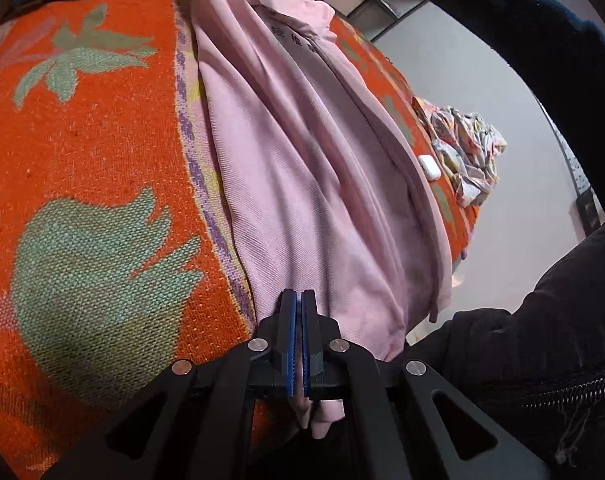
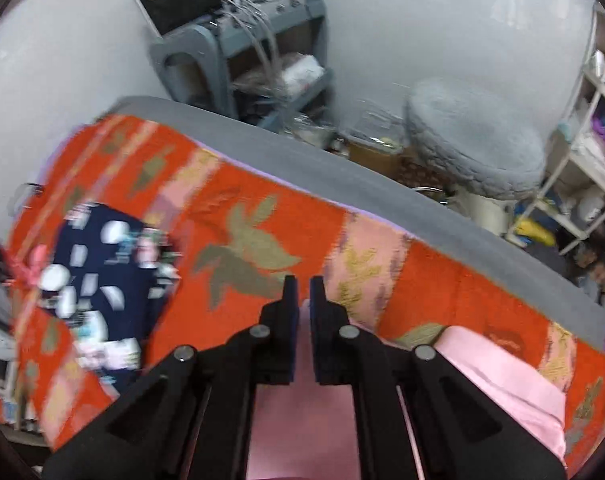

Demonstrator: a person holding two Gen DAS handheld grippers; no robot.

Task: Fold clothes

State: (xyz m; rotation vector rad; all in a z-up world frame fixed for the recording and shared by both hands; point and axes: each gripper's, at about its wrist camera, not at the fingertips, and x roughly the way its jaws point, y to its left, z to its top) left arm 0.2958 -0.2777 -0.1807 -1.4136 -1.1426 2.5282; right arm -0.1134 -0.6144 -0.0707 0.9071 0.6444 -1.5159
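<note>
A pink garment (image 1: 302, 184) lies stretched along the orange patterned blanket (image 1: 82, 152) in the left wrist view. My left gripper (image 1: 299, 300) is shut on the pink garment's near edge; cloth shows between and below the fingers. In the right wrist view my right gripper (image 2: 303, 286) is shut on another part of the pink garment (image 2: 502, 368), with pink cloth between the fingers and hanging below them, held above the blanket (image 2: 262, 216).
A folded navy patterned garment (image 2: 102, 280) lies on the blanket's left. A crumpled floral cloth (image 1: 466, 148) and a small white case (image 1: 428, 166) lie at the far end. A grey cart (image 2: 242, 52), a round grey cushion (image 2: 474, 140) and shelves (image 2: 590, 128) stand beyond the bed.
</note>
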